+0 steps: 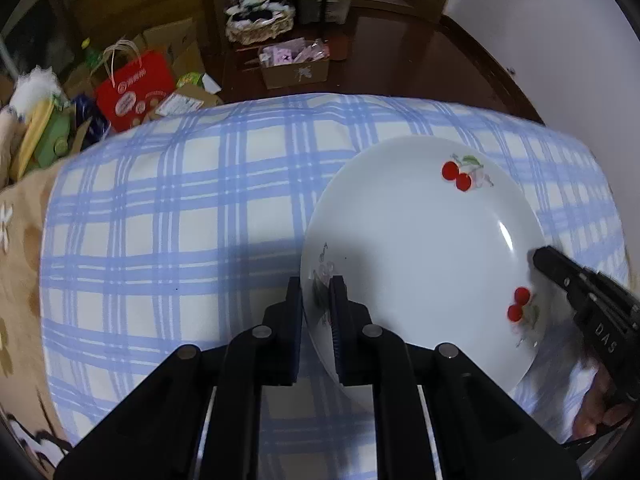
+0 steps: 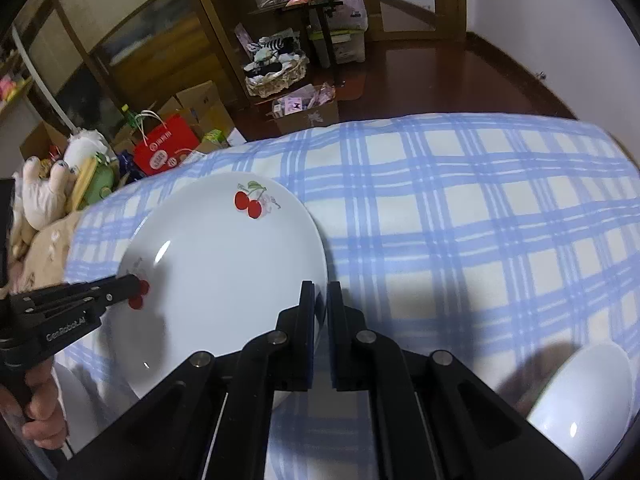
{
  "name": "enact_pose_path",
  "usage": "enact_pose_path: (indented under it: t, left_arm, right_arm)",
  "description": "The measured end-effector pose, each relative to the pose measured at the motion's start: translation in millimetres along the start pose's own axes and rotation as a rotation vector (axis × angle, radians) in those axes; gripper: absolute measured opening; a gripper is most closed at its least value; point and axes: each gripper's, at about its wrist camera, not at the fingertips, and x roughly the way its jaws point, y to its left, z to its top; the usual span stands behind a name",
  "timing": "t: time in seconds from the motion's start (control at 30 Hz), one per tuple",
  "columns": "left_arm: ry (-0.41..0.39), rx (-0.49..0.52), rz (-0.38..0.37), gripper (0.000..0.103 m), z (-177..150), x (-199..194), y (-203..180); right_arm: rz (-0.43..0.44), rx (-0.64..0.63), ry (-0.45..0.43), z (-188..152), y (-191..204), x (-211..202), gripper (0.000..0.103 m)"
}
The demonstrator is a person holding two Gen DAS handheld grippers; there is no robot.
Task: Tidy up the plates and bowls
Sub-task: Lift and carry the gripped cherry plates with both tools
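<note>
Cluttered room; checked cloth (image 1: 160, 208) over a soft surface. Left gripper (image 1: 318, 292) and right gripper (image 2: 320, 300) each clamp opposite rims of the plate (image 1: 400, 248); uneven lifting risks it slipping

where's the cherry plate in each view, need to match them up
Left wrist: the cherry plate fills the right half, its left rim between the left gripper fingers.
Right wrist: same plate at centre-left, its right rim between the right gripper fingers.
Shared landmark: the red paper bag on the floor.
</note>
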Motion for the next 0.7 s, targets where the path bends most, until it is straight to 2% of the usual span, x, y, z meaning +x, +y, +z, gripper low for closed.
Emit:
enact_pose_path:
  t: [0.17, 0.4, 0.53, 0.7]
  left_arm:
    - [0.008, -0.014, -0.012, 0.013, -5.9, -4.6, 7.8]
    - [0.014, -0.036, -0.049, 0.013, -13.2, -14.1, 15.1]
    - [0.028, -0.033, -0.045, 0.013, -18.8, -24.6, 10.6]
    - [0.01, -0.004, -0.045, 0.012, -24.8, -45.9, 2.8]
  right_arm:
    - [0.047, 0.021, -0.013, -12.2, 0.4, -8.5, 0.007]
    - [0.042, -0.016, -0.022, -15.8, 9.5, -27.4, 0.006]
    - [0.055, -0.026, -0.021, -17.5, 9.7, -42.6, 0.006]
    - [0.043, -0.031, -0.033, -20.2, 10.5, -62.6, 0.006]
